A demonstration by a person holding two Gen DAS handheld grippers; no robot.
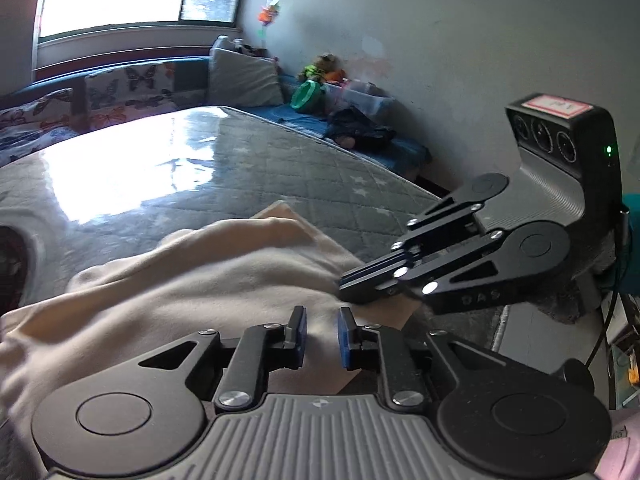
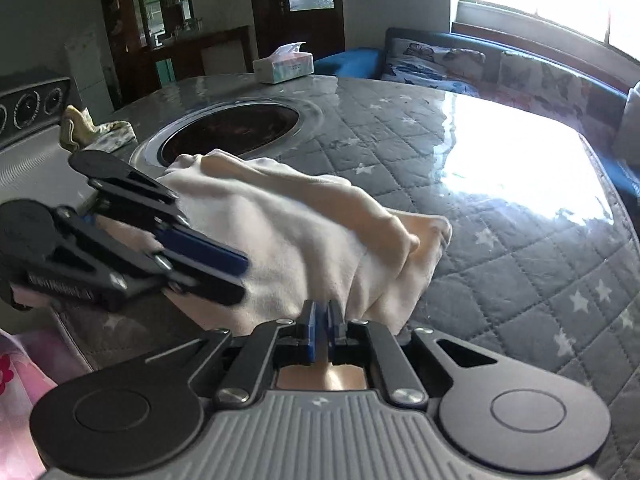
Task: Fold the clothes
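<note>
A cream cloth garment [image 1: 208,276] lies bunched on the grey quilted table cover [image 1: 280,152]. My left gripper [image 1: 322,334] is open, its blue pads a small gap apart just over the garment's near edge, holding nothing. My right gripper [image 2: 322,330] is shut on a fold of the same garment [image 2: 304,232], cloth pinched between its blue pads. In the left wrist view the right gripper [image 1: 360,286] reaches in from the right onto the cloth. In the right wrist view the left gripper [image 2: 236,276] comes in from the left above the cloth.
A round dark inset [image 2: 236,130] sits in the table beyond the garment. A tissue box [image 2: 284,66] and a crumpled rag [image 2: 96,128] lie at the far side. A butterfly-print sofa [image 1: 120,92] lines the window wall, with toys [image 1: 320,80] in the corner.
</note>
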